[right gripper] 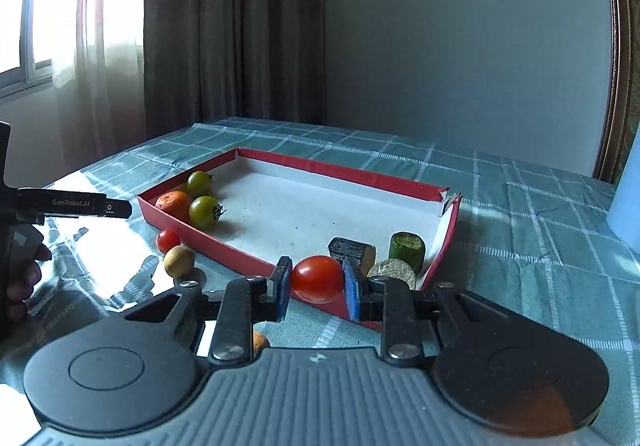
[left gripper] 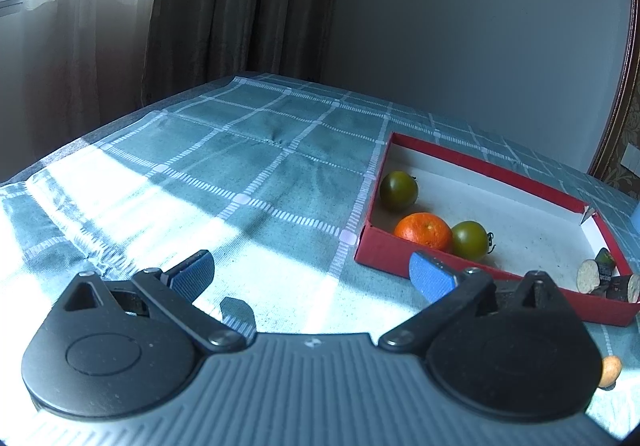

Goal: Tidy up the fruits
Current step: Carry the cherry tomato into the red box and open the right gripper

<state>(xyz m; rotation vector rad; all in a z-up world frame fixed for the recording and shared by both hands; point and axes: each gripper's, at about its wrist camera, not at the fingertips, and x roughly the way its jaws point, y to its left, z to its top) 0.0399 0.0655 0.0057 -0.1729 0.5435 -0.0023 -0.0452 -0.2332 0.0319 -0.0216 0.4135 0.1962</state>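
Observation:
My right gripper [right gripper: 317, 283] is shut on a red tomato [right gripper: 317, 278] and holds it just in front of the near wall of a shallow red box [right gripper: 340, 171]. In the box's left corner lie an orange [right gripper: 173, 203] and two green tomatoes [right gripper: 204, 211]; several cut cane pieces [right gripper: 407, 249] lie in its right corner. A small red tomato [right gripper: 168, 240] and a tan round fruit [right gripper: 179, 261] lie on the cloth outside the box. My left gripper [left gripper: 312, 276] is open and empty over the cloth, left of the box [left gripper: 460, 158], with the orange [left gripper: 424, 231] beyond its right finger.
The table carries a teal checked cloth [left gripper: 240, 166]. A pale blue object [right gripper: 626, 198] stands at the right edge. Another orange fruit [right gripper: 259, 342] lies under my right gripper. Curtains and a window are at the back left, a grey wall behind.

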